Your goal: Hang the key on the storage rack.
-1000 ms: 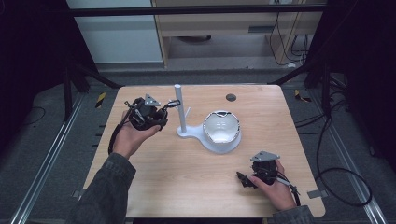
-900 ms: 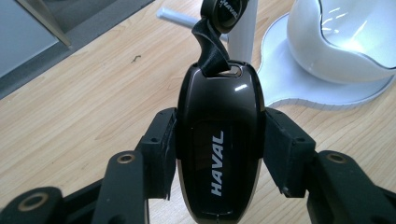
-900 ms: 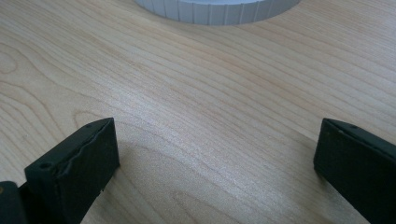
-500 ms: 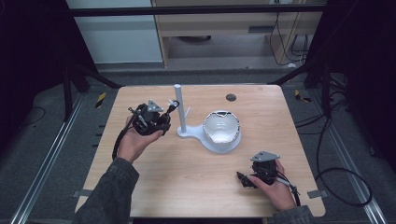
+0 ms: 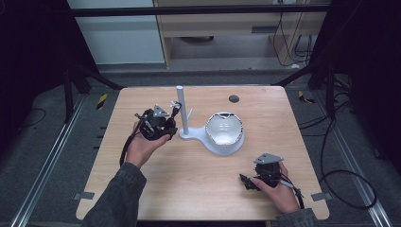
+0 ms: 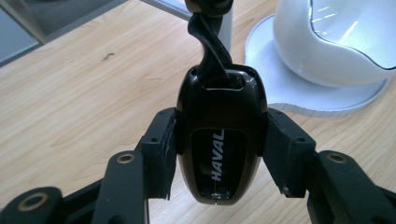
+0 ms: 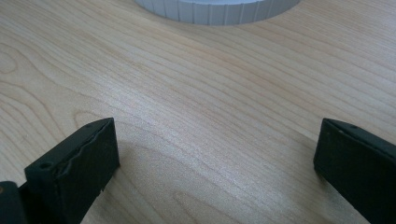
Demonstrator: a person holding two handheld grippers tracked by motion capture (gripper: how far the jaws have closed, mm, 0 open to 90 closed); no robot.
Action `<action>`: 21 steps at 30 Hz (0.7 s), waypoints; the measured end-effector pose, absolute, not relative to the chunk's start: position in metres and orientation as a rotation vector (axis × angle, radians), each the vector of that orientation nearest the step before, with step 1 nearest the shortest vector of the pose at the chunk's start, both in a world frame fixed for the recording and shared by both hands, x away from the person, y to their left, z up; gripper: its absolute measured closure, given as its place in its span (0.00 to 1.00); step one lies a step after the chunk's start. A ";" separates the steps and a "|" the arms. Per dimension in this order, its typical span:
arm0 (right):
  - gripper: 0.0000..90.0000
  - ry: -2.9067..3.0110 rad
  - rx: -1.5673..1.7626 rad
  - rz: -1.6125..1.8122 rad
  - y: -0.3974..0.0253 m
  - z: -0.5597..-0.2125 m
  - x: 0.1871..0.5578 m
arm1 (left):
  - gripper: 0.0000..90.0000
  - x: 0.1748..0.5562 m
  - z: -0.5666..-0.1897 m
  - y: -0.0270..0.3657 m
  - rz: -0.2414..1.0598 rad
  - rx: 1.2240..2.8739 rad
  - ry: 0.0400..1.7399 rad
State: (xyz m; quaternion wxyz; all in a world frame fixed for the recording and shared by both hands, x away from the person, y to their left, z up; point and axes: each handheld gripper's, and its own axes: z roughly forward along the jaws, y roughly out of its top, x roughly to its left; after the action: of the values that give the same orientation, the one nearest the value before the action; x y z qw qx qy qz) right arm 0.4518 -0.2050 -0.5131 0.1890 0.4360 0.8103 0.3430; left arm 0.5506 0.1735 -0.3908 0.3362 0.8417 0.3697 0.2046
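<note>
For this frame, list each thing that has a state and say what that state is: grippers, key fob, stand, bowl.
left gripper: shut on the key fob, held beside the stand's post.
key fob: clamped between the jaws, strap end pointing away, off the table.
right gripper: open, holding nothing, low over the table.
white stand: upright, post bare.
white bowl: upright on the stand's base, looks empty.

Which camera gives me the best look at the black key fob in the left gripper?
The left gripper view: the key fob sits large between both jaws, its HAVAL lettering readable and its strap running up. In the high view it is hidden among the left gripper and hand. The right gripper view looks at bare table.
</note>
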 end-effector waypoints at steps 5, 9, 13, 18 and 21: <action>0.00 2.279 1.225 0.963 -0.205 -0.513 0.452 | 0.54 0.551 -0.395 0.168 0.528 2.185 0.953; 0.00 2.279 1.226 0.964 -0.205 -0.513 0.452 | 0.54 0.554 -0.397 0.167 0.522 2.170 0.964; 0.00 2.279 1.226 0.964 -0.205 -0.513 0.452 | 0.54 0.556 -0.400 0.167 0.523 2.157 0.969; 0.00 2.279 1.226 0.964 -0.205 -0.513 0.452 | 0.54 0.557 -0.403 0.167 0.518 2.131 0.980; 0.00 2.279 1.226 0.964 -0.205 -0.513 0.452 | 0.54 0.557 -0.404 0.166 0.516 2.118 0.982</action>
State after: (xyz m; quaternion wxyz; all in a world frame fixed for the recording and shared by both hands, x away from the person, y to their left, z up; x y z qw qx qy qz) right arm 0.4518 -0.2050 -0.5131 0.1889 0.4361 0.8104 0.3427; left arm 0.5566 0.1660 -0.4037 0.3664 0.8243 0.3821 0.2009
